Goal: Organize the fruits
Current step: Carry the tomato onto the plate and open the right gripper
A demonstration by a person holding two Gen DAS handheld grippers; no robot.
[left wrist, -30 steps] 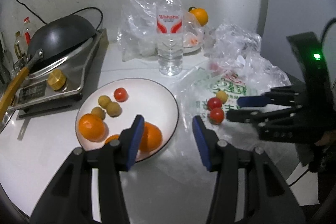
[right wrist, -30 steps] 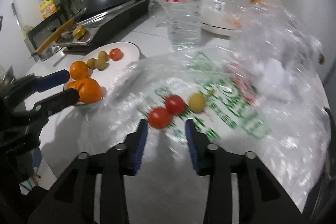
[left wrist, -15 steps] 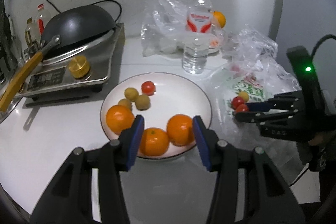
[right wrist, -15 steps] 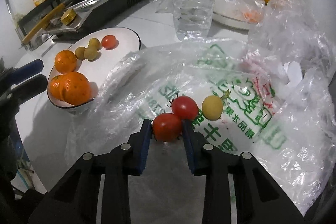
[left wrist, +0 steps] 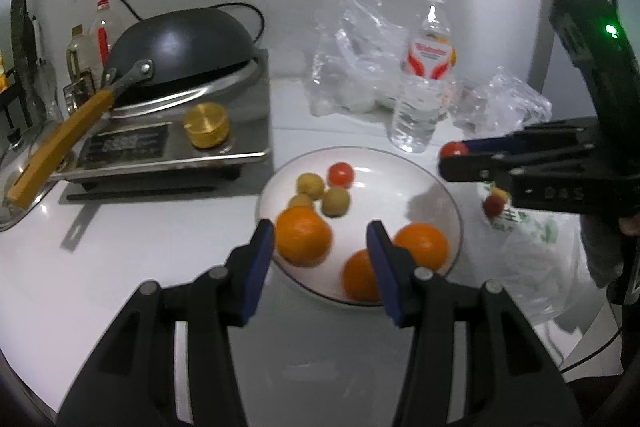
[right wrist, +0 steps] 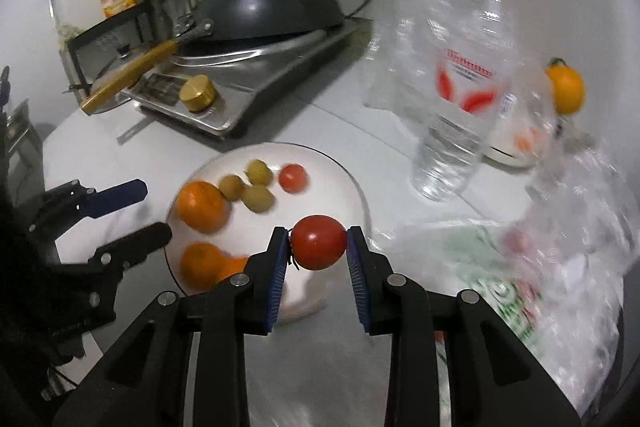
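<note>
Fruits on plate point(left wrist: 448, 195), white counter point(left wrist: 120, 267), stove point(left wrist: 172, 143), wall

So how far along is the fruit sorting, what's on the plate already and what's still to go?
Done: the white plate already holds three oranges, three small yellow-green fruits and one tomato. In hand: the right gripper has its jaws shut on another tomato, near the plate's edge. Left: a red fruit and a yellow one remain on the plastic bag. The left gripper is empty.

Three oranges point(left wrist: 303, 235) — four tomatoes point(right wrist: 318, 242) — one bottle point(left wrist: 423, 83).
</note>
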